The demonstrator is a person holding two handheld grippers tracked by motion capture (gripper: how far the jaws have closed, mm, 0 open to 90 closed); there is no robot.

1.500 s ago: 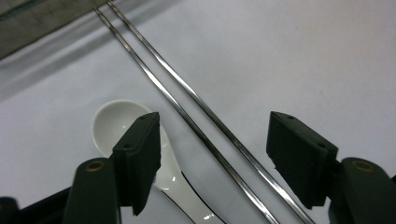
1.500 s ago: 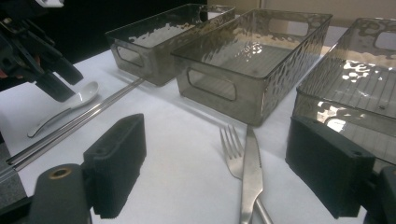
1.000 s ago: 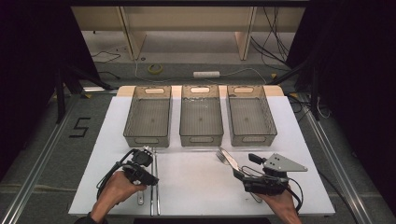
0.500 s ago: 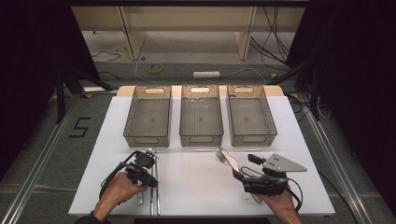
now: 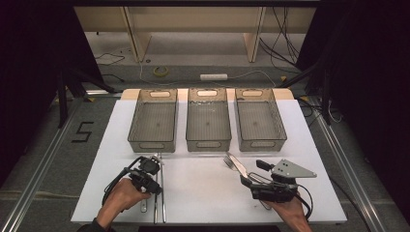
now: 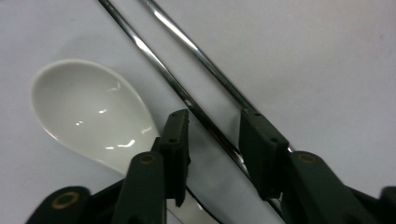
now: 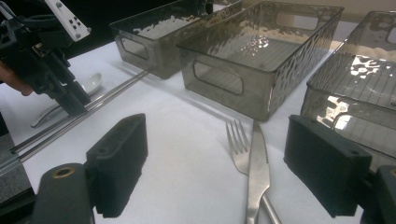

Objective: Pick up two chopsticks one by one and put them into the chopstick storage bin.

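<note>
Two metal chopsticks [image 6: 205,56] lie side by side on the white table, with a white ceramic spoon [image 6: 88,112] beside them. My left gripper [image 6: 217,149] is open and low over them, its jaws astride one chopstick. In the high view the left gripper [image 5: 154,186] is at the front left, over the chopsticks [image 5: 162,203]. My right gripper [image 5: 250,173] is open at the front right. A steel fork [image 7: 238,140] and knife [image 7: 258,163] lie on the table ahead of the right gripper [image 7: 222,163], in line with the gap between its jaws.
Three smoky clear plastic bins stand in a row behind the cutlery: left bin [image 5: 151,144], middle bin [image 5: 208,144], right bin [image 5: 263,143]. The white table [image 5: 203,193] is bare between the two grippers. Dark floor and cables surround the table.
My left gripper has edged slightly down and right onto the chopsticks. The right gripper, fork and knife have not moved.
</note>
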